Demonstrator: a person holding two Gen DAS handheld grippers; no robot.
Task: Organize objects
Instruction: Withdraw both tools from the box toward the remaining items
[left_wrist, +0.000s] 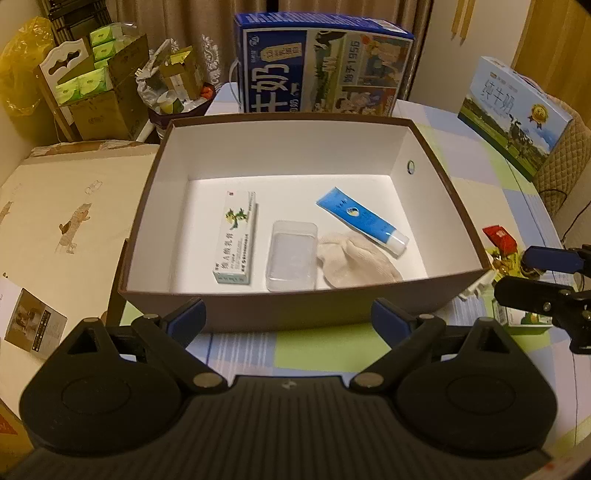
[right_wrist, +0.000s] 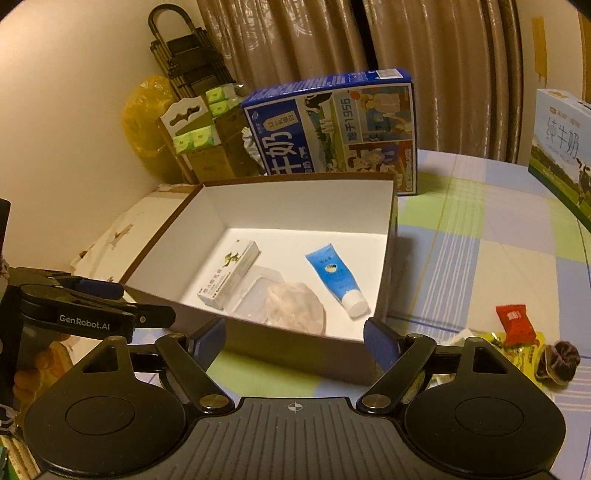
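A brown box (left_wrist: 147, 206) (right_wrist: 391, 258) with a white inside stands on the checked tablecloth. On its floor lie a white medicine carton (left_wrist: 236, 238) (right_wrist: 231, 273), a clear plastic case (left_wrist: 291, 254) (right_wrist: 258, 291), a beige cloth (left_wrist: 354, 264) (right_wrist: 295, 308) partly over the case, and a blue tube (left_wrist: 360, 218) (right_wrist: 334, 275). My left gripper (left_wrist: 288, 317) (right_wrist: 144, 301) hangs open before the box's near wall, holding nothing. My right gripper (right_wrist: 295, 338) (left_wrist: 513, 275) is open and empty near the box's front right corner.
Loose items lie right of the box: a red snack packet (right_wrist: 515, 323) (left_wrist: 498, 236), yellow wrappers (right_wrist: 524, 350) and a dark scrunchie (right_wrist: 561, 360). A blue milk carton (left_wrist: 321, 70) stands behind the box and a pale milk box (left_wrist: 517, 110) at far right. Flat cardboard (left_wrist: 74, 210) lies left.
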